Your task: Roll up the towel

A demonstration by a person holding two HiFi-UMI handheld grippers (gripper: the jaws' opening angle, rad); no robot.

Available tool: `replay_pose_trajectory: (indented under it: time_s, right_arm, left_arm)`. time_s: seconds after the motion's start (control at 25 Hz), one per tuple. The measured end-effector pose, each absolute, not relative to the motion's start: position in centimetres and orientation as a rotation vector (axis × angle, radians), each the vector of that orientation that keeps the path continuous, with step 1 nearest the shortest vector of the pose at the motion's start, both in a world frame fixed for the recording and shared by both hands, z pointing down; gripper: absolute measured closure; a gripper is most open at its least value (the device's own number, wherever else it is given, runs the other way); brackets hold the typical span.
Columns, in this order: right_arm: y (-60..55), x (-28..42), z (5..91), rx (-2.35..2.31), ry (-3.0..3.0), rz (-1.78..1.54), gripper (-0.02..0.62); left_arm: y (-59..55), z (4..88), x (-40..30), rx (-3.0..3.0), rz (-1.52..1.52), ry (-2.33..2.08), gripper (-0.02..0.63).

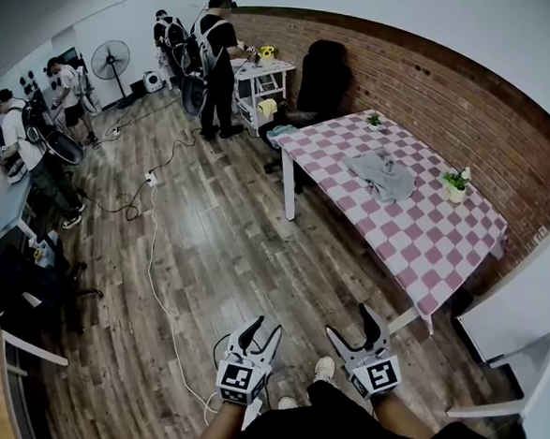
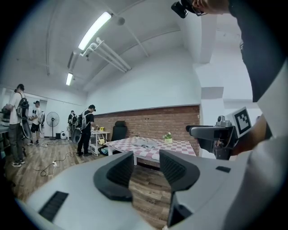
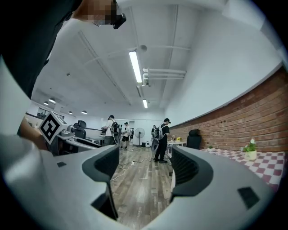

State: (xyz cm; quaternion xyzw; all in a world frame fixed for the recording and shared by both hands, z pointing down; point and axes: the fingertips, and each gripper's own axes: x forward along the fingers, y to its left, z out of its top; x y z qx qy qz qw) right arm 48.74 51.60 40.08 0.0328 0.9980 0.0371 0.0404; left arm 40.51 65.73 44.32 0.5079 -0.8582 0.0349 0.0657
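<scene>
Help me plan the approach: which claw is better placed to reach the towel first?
Right, probably: the right claw sits toward the table, nearer the towel than the left claw. Both open and empty.

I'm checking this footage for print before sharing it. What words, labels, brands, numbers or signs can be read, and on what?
No words, brands or numbers can be read in any view.
Left cube on the left gripper: black-and-white square marker pattern, no letters.
Right cube on the right gripper: same kind of pattern, no letters.
Things on the small white table: too small to read.
</scene>
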Motion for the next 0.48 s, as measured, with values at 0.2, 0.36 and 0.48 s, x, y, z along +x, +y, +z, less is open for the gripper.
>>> replay_pose_trajectory:
  time_s: [0.2,0.36,0.48]
  right_arm:
    - [48.5,46.1,40.3,0.026,3.031,0.094,0.087]
    - [45.5,43.2,40.8,-0.003,3.027,-0.002,0.005]
    - [43.2,40.6,41.1,-0.008,3.038,0.048,0.005]
  left_arm:
    - [63.7,43.8,37.5,1.487,0.001,-2.618,0.133]
    - [60.9,43.7,34.7,1.511,-0.002,-2.608,0.012]
    - [58.1,43.7,32.1,1.542,0.033,-2.601,0.012]
